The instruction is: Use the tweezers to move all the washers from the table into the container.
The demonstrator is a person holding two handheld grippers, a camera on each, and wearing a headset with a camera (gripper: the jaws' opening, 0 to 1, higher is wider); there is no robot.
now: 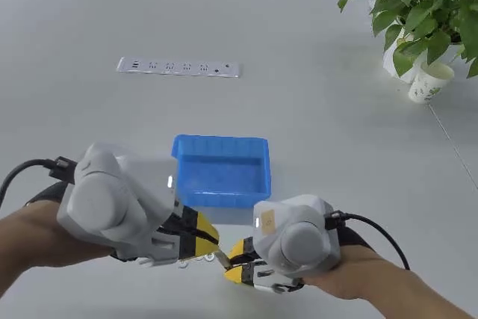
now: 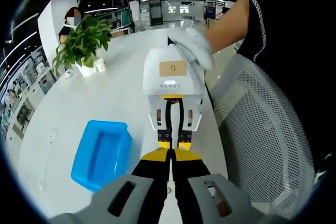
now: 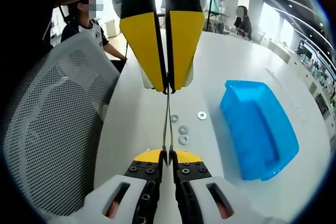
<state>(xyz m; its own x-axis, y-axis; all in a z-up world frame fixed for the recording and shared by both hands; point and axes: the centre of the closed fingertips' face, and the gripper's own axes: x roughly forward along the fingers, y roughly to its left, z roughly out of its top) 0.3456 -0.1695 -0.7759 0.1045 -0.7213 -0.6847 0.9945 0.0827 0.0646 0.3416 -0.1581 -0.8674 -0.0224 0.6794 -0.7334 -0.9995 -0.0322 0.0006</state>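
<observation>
White power strip [image 1: 179, 67], potted green plant [image 1: 418, 5], patterned paper cup [image 1: 430, 82] beside it, white mesh chair [image 3: 58, 108]

Both ends of the tweezers [image 3: 167, 114] vanish between clamped jaws. In the head view the plant [image 1: 418, 5] runs off the far right edge.

- Our left gripper [image 1: 211, 241] has a rounded pale grey plastic housing [image 1: 104, 199]; black jaws with yellow tips [image 1: 203, 228] jut from that housing.
- Our right gripper [image 1: 233, 262] matches it, with a tan square sticker [image 1: 267, 220] on the housing's top and faint lettering [image 2: 170, 85] just below.
- A thin black cable [image 1: 22, 171] leaves each housing's rear.
- Small silver screws [image 3: 139, 169] dot the jaw blocks nearest the housing.
- We wear a black wrist band [image 1: 357, 243] behind the right housing.
</observation>
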